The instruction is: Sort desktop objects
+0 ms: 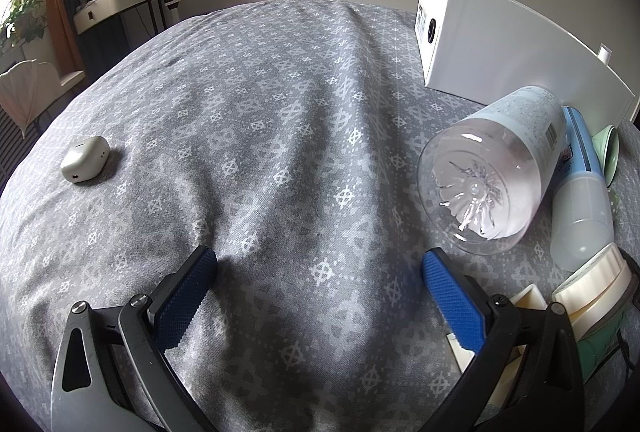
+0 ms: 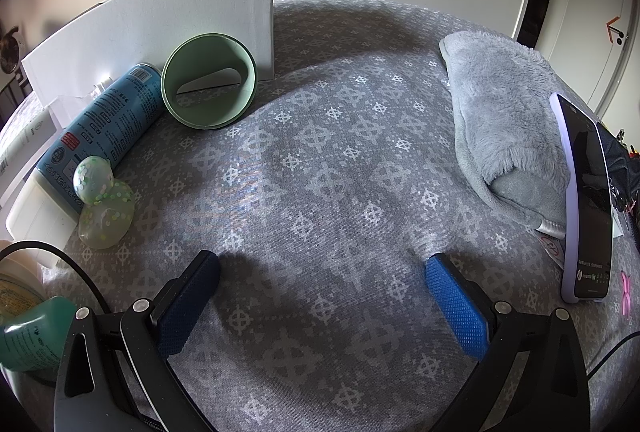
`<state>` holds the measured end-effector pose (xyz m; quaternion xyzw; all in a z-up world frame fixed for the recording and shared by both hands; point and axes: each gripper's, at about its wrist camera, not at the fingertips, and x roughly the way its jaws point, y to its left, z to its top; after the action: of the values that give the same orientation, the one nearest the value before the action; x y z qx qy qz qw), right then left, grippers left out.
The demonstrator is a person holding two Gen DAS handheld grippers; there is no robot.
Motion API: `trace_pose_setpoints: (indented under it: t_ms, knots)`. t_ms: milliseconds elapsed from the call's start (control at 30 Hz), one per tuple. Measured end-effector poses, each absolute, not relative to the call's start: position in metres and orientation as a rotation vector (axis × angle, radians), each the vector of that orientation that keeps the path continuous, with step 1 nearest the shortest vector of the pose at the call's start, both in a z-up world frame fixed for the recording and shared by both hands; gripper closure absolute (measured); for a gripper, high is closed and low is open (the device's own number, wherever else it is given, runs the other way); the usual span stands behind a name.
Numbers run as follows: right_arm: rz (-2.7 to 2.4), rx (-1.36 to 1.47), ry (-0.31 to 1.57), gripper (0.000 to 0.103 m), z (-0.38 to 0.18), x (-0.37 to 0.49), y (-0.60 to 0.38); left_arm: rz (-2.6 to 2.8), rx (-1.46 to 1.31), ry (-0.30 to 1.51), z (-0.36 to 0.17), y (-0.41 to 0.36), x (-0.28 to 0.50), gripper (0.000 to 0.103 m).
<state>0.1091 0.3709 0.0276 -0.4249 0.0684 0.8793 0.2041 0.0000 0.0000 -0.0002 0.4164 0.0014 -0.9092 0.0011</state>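
Desktop objects lie scattered over the grey patterned cloth (image 1: 280, 103), and from where I sit nothing reads as sorted yet. My left gripper (image 1: 320, 272) hangs above bare cloth with its blue pads spread wide and nothing between them; my right gripper (image 2: 322, 274) is the same, wide and empty.

Through the left wrist camera, a white earbud case (image 1: 85, 158) sits alone, well apart from everything, far off to the left. On the right a clear plastic bottle (image 1: 496, 175) lies on its side with its base toward me, touching or nearly touching a blue spray can (image 1: 580, 167), also lying down, in front of a white box (image 1: 492, 47).

Through the right wrist camera, the same can (image 2: 104, 123) lies beside a green cup (image 2: 209, 81) tipped on its side against the box (image 2: 160, 19), and a translucent duck toy (image 2: 105, 201) sits just beside the can. Further right are a grey plush cloth (image 2: 504, 119) and a phone (image 2: 586, 199) that stands on its edge.

I judge this to be the choosing step, between picks. The earbud case looks the easiest target for the left: it calls for a reach forward and left, then a narrow closing across its short sides. The bottle may roll if nudged.
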Motion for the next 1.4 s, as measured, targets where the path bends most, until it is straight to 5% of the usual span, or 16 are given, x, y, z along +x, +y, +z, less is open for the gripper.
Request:
trace_pose_setpoints:
  t_ms: [800, 967, 1167, 1400]
  knots:
    - [2.452, -1.185, 0.191, 0.000, 0.028, 0.109, 0.371, -2.847, 1.321, 0.012, 0.001, 0.000, -0.002, 0.000]
    - [2.452, -1.185, 0.191, 0.000, 0.028, 0.109, 0.371, -2.698, 1.534, 0.008, 0.010, 0.003, -0.011, 0.000]
    - [2.453, -1.185, 0.191, 0.000, 0.028, 0.109, 0.371, -2.909, 1.329, 0.096, 0.058, 0.019, 0.054, 0.001]
    - [2.452, -1.185, 0.191, 0.000, 0.028, 0.109, 0.371, -3.018, 1.383, -0.039, 0.054, 0.056, 0.085, 0.001]
